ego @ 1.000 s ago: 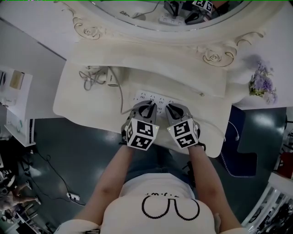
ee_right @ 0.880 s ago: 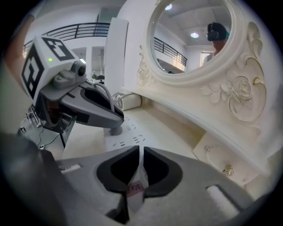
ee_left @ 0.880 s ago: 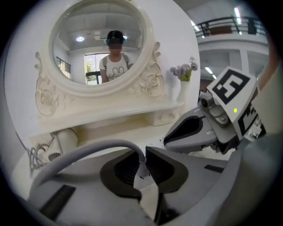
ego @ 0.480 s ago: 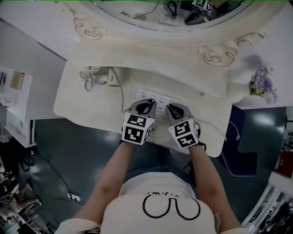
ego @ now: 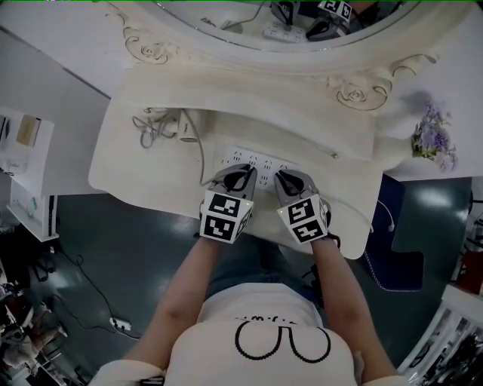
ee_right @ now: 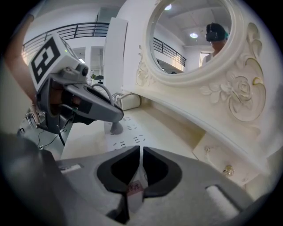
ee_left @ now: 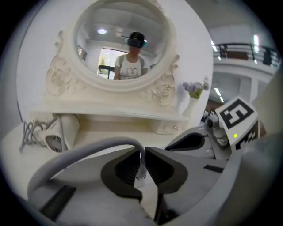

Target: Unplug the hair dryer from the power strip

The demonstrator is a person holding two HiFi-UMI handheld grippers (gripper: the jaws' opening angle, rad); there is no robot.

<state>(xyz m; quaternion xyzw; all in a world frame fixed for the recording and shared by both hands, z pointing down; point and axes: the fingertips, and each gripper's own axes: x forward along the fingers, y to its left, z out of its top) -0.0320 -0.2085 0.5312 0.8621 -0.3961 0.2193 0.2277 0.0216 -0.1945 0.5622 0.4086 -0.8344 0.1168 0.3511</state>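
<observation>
The left gripper (ee_left: 142, 161) has its jaws pinched narrow on the dryer's cord (ee_left: 91, 148), just above the white plug (ee_left: 140, 174). The plug sits in a socket at the left end of the strip (ego: 260, 162), so the dryer is not yet unplugged. The right gripper (ee_right: 140, 150) hangs over the strip's right end, just beside the left one. Its jaws are closing and only a thin slit remains. Through the slit shows a white bit with a reddish mark, seemingly part of the strip. I cannot tell whether the pads touch it. From the plug the cord arcs left off the strip and runs back across the table (ego: 151, 177) to the dryer (ego: 183, 124). The dryer lies left of the strip and further from the person, under the ledge below the mirror (ego: 249, 19), with loose loops of cord on its far side. Well to the right of the strip, off the table's corner, stands a small bunch of purple flowers (ego: 432, 136).
</observation>
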